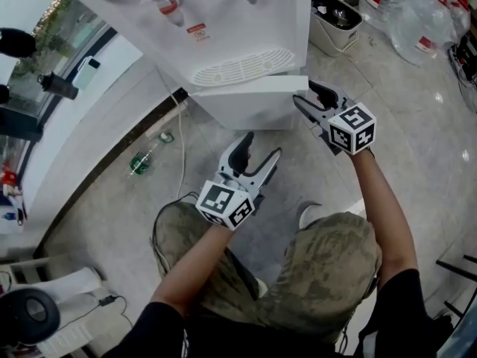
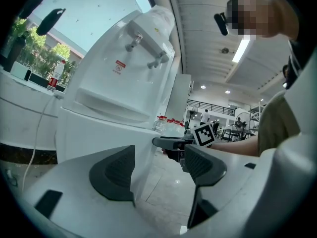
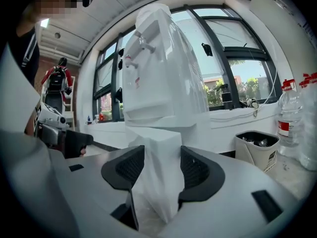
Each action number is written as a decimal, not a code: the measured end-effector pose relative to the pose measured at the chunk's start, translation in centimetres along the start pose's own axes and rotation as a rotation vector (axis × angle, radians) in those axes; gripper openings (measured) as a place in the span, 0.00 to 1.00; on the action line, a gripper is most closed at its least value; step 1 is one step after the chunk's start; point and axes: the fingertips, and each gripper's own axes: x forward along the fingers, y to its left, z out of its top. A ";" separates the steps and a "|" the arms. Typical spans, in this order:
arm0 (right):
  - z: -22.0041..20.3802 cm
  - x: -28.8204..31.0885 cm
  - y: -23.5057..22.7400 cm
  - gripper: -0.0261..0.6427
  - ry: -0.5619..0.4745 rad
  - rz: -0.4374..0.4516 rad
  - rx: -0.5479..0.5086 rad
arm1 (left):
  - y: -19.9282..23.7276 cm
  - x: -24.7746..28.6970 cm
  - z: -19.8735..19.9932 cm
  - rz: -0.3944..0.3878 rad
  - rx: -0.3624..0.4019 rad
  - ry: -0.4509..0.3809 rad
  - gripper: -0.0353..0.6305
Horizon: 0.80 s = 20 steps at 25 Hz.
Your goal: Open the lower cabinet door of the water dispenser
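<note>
Sitting at bottom front of water dispenser: cabinet door, edge standing btwn jaws of R gripper, pads pressing on both faces. Hovering low in front of dispenser, apart from door: L gripper, jaws gaping wide, nothing btwn.

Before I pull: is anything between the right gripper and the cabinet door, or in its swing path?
Nothing between them: the cabinet door's edge sits in the right gripper. The left gripper hangs open in front of the door, possibly in its swing path.
</note>
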 end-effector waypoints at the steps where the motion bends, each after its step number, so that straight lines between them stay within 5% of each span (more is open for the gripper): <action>1: -0.1 -0.3 0.3 0.37 -0.002 0.001 -0.008 | -0.1 -0.1 -0.2 -0.003 -0.003 0.004 0.49; 20: -1.2 -1.0 2.8 0.40 0.002 0.033 -0.063 | -0.6 -3.4 -2.5 -0.003 -0.020 0.022 0.49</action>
